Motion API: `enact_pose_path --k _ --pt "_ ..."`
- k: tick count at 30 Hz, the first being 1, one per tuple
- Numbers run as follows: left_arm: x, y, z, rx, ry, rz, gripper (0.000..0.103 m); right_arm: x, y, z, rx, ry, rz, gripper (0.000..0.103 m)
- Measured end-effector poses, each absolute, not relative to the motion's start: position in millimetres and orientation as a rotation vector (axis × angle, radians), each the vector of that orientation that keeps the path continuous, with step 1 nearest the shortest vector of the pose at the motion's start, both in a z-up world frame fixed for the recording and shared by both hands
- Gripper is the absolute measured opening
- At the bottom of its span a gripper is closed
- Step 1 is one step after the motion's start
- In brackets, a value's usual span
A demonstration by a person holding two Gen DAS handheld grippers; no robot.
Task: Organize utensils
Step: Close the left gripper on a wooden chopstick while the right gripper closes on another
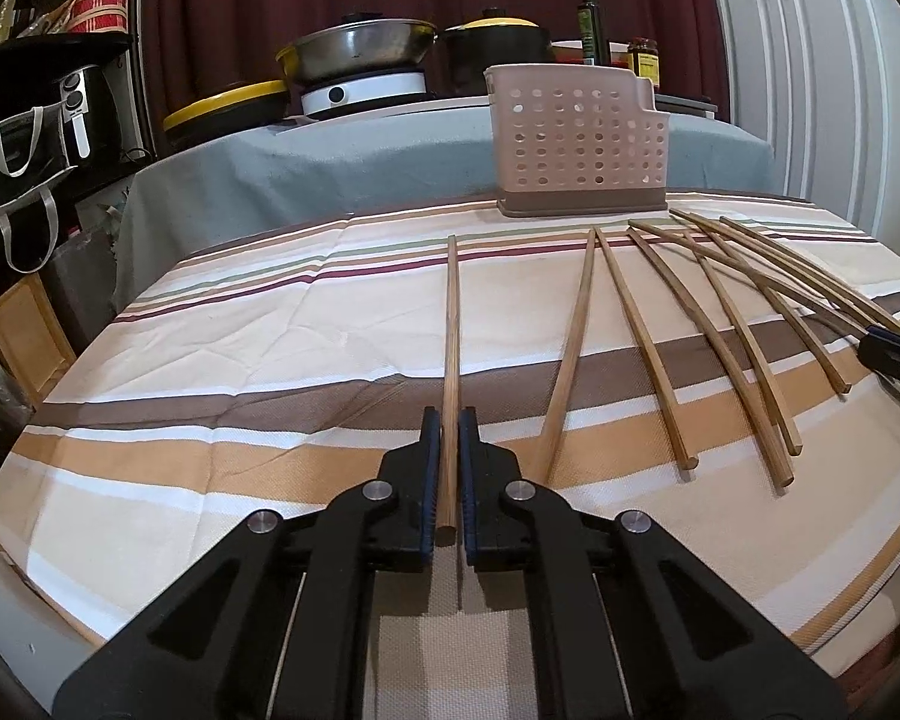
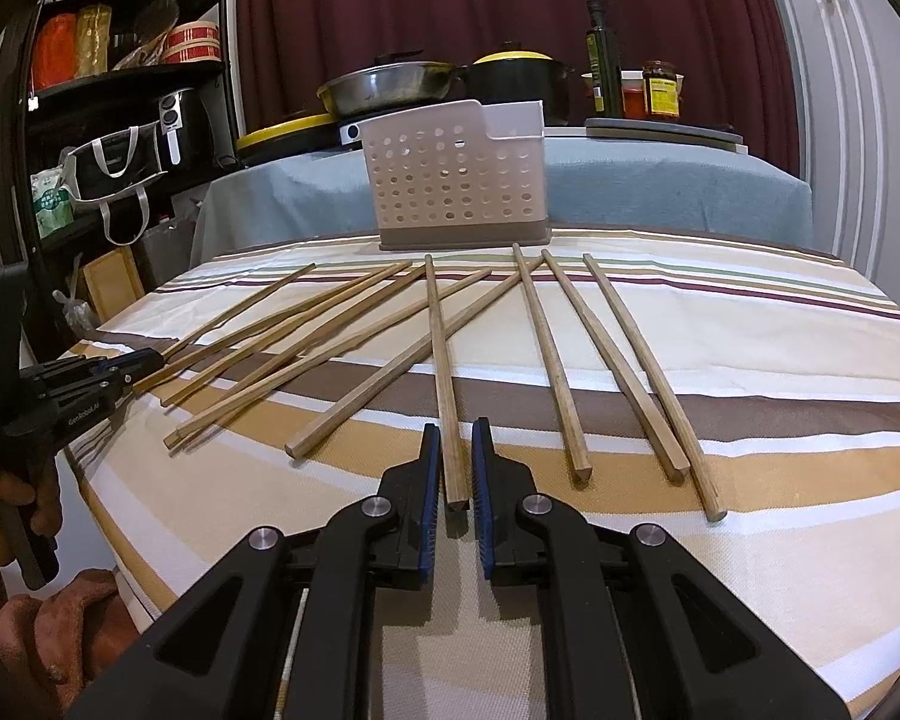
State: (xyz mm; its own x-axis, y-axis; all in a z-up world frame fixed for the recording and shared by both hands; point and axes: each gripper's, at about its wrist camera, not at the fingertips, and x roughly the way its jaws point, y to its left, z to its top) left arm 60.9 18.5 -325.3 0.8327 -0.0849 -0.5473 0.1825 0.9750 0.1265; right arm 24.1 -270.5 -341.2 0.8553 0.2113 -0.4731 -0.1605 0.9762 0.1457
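Several wooden chopsticks lie fanned on a striped tablecloth [image 1: 270, 330] in front of a perforated beige utensil caddy [image 1: 576, 144] [image 2: 456, 180]. My left gripper [image 1: 450, 420] is shut on the near end of the leftmost chopstick [image 1: 452, 324]; from the right wrist view this gripper [image 2: 150, 360] sits at the table's left edge. My right gripper [image 2: 456, 435] is open just a little, its blue pads straddling the near end of a middle chopstick [image 2: 441, 354] with thin gaps either side. The right gripper's tip [image 1: 870, 336] shows at the far right of the left wrist view.
Behind the caddy, a second table under a grey cloth [image 2: 660, 192] holds a steel pan [image 2: 390, 87], a black pot with a yellow lid [image 2: 516, 81], a bottle [image 2: 603, 57] and jars. A black shelf [image 2: 126, 90] with bags stands at left. A hand [image 2: 24, 492] holds the left gripper's handle.
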Motion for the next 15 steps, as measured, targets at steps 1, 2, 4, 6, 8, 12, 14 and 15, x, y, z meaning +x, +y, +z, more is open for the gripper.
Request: enact_pose_path --k 1,2,4,6,8,12,14,15 --pt "60.9 18.5 -325.5 0.176 0.570 -0.142 0.007 23.8 -270.7 -341.6 0.101 0.509 0.196 0.012" --pt "61.1 18.4 -325.6 0.176 0.570 -0.142 0.007 23.8 -270.5 -341.7 0.100 0.508 0.195 0.012" --pt "61.4 17.6 -325.6 0.179 0.569 -0.141 0.007 24.3 -269.9 -341.4 0.094 0.508 0.193 0.012" --pt "61.2 18.1 -325.5 0.178 0.569 -0.142 0.007 24.2 -270.2 -341.1 0.093 0.506 0.191 0.012" --pt "60.8 18.5 -324.8 0.179 0.568 -0.145 0.007 23.3 -270.7 -340.3 0.092 0.502 0.187 0.012" --pt "59.5 18.8 -323.2 0.167 0.562 -0.158 0.007 21.5 -271.1 -338.5 0.092 0.494 0.182 0.012" --pt "59.0 18.6 -321.8 0.168 0.557 -0.155 0.007 21.2 -271.4 -337.8 0.093 0.491 0.182 0.012" --pt "58.6 18.4 -320.8 0.170 0.554 -0.154 0.007 21.0 -271.5 -337.0 0.093 0.489 0.180 0.011"
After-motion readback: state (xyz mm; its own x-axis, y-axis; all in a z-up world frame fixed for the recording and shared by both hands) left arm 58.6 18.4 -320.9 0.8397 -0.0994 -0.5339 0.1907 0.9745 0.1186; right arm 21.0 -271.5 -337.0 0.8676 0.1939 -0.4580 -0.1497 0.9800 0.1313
